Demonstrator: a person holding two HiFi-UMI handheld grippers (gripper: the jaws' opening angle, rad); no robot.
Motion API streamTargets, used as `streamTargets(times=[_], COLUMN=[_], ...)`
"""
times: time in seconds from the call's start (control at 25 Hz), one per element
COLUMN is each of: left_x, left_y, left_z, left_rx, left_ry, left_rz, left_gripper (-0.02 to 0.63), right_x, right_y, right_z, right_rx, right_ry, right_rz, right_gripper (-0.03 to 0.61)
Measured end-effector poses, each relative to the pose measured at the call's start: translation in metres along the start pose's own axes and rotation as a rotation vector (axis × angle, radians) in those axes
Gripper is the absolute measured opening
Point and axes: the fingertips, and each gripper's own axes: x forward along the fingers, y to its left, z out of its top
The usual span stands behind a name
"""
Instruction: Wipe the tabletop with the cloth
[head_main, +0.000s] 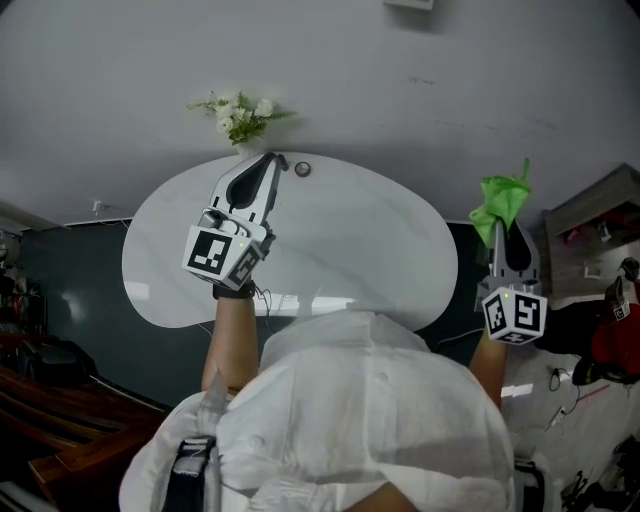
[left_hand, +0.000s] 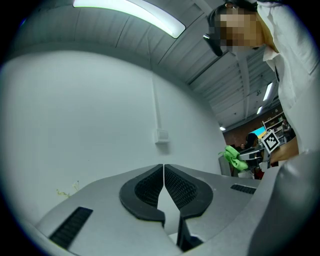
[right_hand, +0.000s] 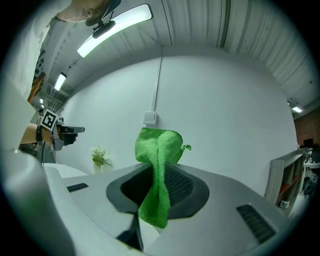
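A green cloth (head_main: 503, 202) sticks up from my right gripper (head_main: 506, 232), which is shut on it and held off the table's right edge. In the right gripper view the green cloth (right_hand: 159, 170) is pinched between the jaws and droops toward the camera. The white oval tabletop (head_main: 370, 250) lies below in the head view. My left gripper (head_main: 267, 166) is shut with nothing in it and is raised over the table's far left part. The left gripper view shows its pads (left_hand: 150, 187) pressed together, pointing at a white wall.
A small vase of white flowers (head_main: 237, 117) stands at the table's far edge, and a small round object (head_main: 302, 169) lies near it. Shelving with clutter (head_main: 600, 240) stands to the right. The floor around the table is dark.
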Motion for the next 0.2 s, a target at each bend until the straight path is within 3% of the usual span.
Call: streamTargets(times=[0.2], left_x=[-0.0031], left_y=[-0.0028], left_z=[0.0048], left_rx=[0.019], left_ry=[-0.001], left_rz=[-0.006], left_gripper=[0.021], right_x=[-0.0039], right_y=[-0.0024], right_z=[0.0061], right_rx=[-0.001], right_ry=[-0.013], right_rz=[-0.009], right_gripper=[0.069])
